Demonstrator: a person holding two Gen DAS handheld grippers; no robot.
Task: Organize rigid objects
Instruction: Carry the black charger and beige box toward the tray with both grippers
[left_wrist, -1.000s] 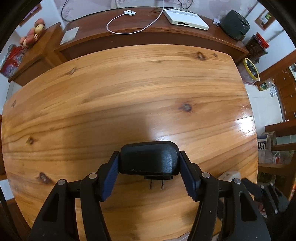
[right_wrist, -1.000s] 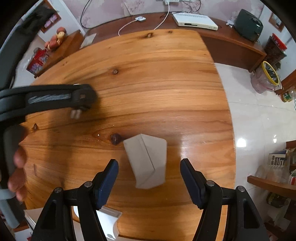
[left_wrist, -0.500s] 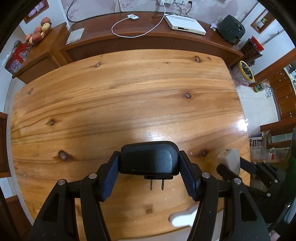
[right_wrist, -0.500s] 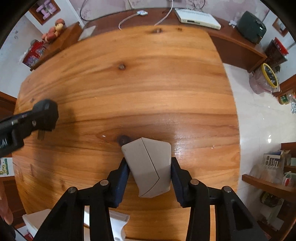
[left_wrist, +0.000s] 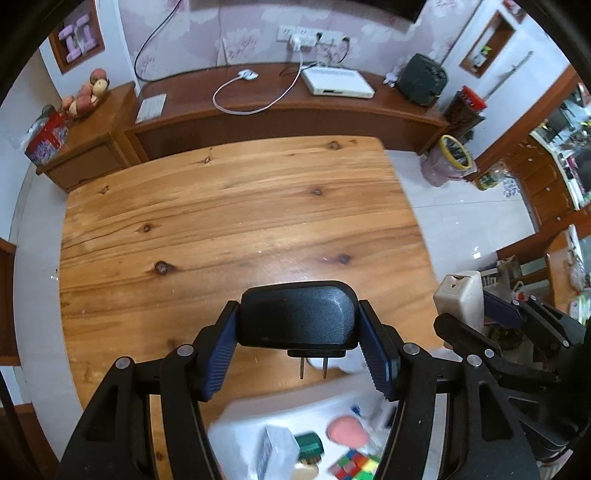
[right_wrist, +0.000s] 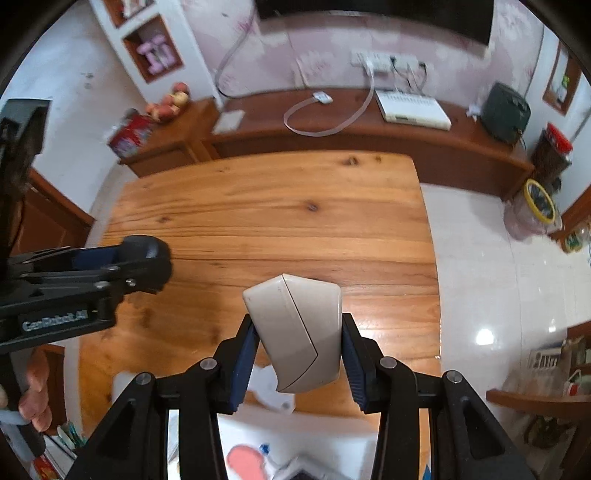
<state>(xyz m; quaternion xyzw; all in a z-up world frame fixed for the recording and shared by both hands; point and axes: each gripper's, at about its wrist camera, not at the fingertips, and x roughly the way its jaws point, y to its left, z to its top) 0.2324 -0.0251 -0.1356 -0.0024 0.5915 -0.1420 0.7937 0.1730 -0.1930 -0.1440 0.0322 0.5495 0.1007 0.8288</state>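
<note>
My left gripper (left_wrist: 299, 347) is shut on a black plug adapter (left_wrist: 298, 314) with two prongs pointing down, held well above the wooden table (left_wrist: 221, 221). My right gripper (right_wrist: 298, 354) is shut on a beige wedge-shaped plastic device (right_wrist: 295, 328), also lifted above the table. The beige device shows in the left wrist view (left_wrist: 460, 299) at the right, and the black adapter in the right wrist view (right_wrist: 147, 262) at the left. A white bin (left_wrist: 240, 424) below both grippers holds a pink object (left_wrist: 347, 430), a colour cube (left_wrist: 352, 463) and a green item (left_wrist: 309, 445).
A dark wooden sideboard (left_wrist: 280, 110) behind the table carries a white box (left_wrist: 336, 83), a white cable (left_wrist: 251, 96) and a dark green box (left_wrist: 421, 79). A clear jar with yellow rim (left_wrist: 452, 158) stands on the tiled floor at the right.
My right gripper closed on the beige device and lifted it off the table. Both grippers rose and drew back toward the near edge, bringing the white bin into view below.
</note>
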